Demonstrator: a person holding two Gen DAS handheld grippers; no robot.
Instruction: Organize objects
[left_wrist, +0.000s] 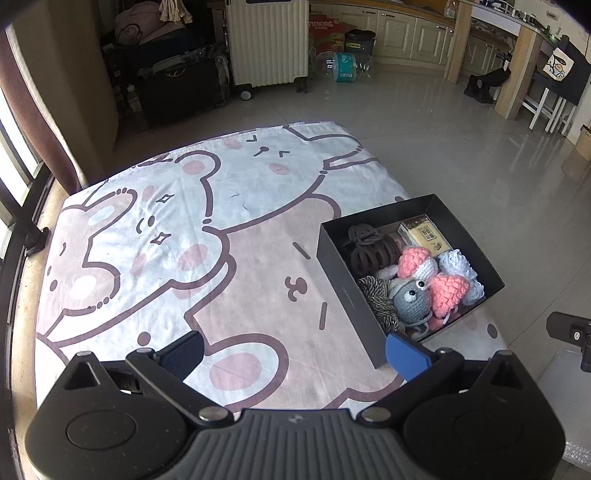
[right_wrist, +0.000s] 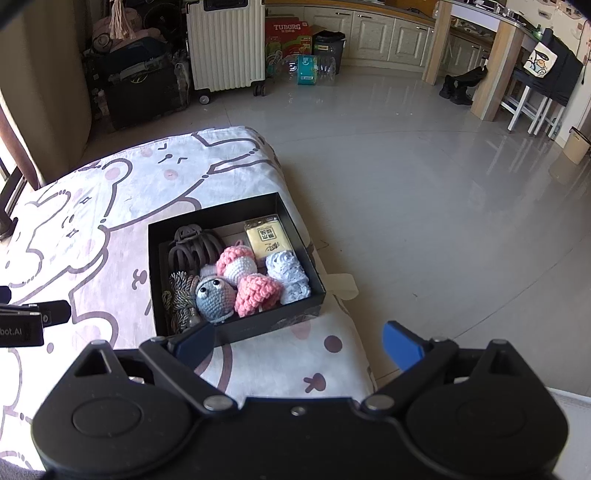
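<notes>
A black open box sits on the right side of a table covered with a cartoon bear cloth. Inside lie a dark hair claw, a yellow card box, pink crochet mushrooms, a grey crochet creature, white lace and twisted cord. My left gripper is open and empty, left of and nearer than the box. My right gripper is open and empty, just in front of the box.
A white suitcase, dark bags, a red carton and a water bottle pack stand on the tiled floor beyond the table. Wooden posts and white stools stand at the far right. A curtain hangs at the left.
</notes>
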